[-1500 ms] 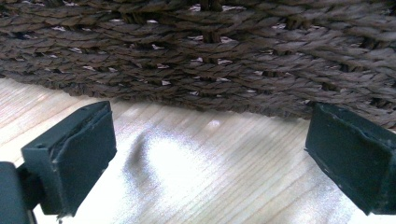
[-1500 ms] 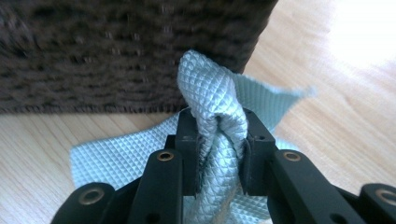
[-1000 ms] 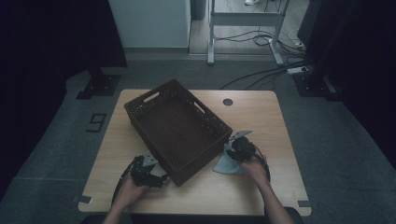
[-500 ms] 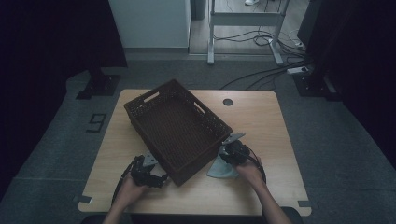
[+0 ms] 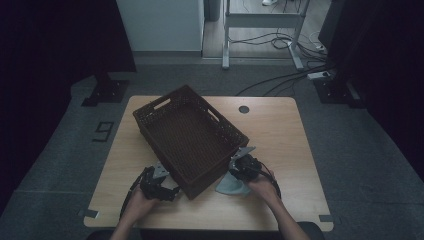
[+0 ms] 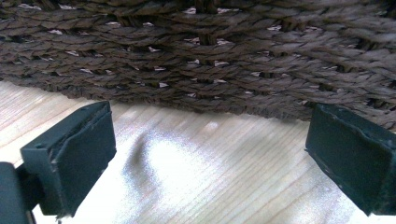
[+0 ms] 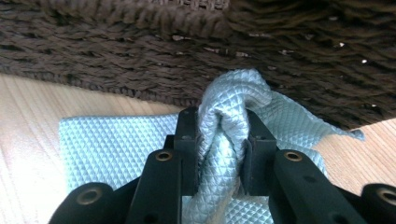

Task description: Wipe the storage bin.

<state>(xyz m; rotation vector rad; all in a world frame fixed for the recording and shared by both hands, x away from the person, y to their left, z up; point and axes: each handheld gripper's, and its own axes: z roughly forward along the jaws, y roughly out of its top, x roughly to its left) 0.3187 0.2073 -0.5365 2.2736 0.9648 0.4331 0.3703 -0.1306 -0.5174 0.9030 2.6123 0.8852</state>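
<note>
Right tool [image 7: 219,154]: jaws narrow, clamped on a bunched fold of the cloth [image 7: 112,144]; grip sits well back from the cloth's free edges.
Left tool [image 6: 205,154]: jaws wide, nothing between them; poised low over the tabletop [image 6: 187,177] just short of the basket [image 6: 196,51] wall.
Cloth, position: near right of the tabletop, its far edge touching the basket's near-right wall; most of it lies flat, one fold raised in the grip.
Step in hand (judged): taking the cloth up and over the rim into the basket.
Advice: lift until the hanging edge clears the rim before moving across, or the cloth will drag on the weave; steady the basket's near corner with the free tool, since a light basket may slide.
Cloth, material: pale blue-grey fabric with a fine quilted diamond texture; soft, folds readily, likely to sag when raised.
Basket, material: dark brown twisted weave, rough and open, small gaps showing light; rectangular, set at an angle, cut-out handles in the walls; looks empty.
Tabletop: light wood grain, smooth, slightly glossy; round cable hole [image 5: 243,109] at the far side.
</note>
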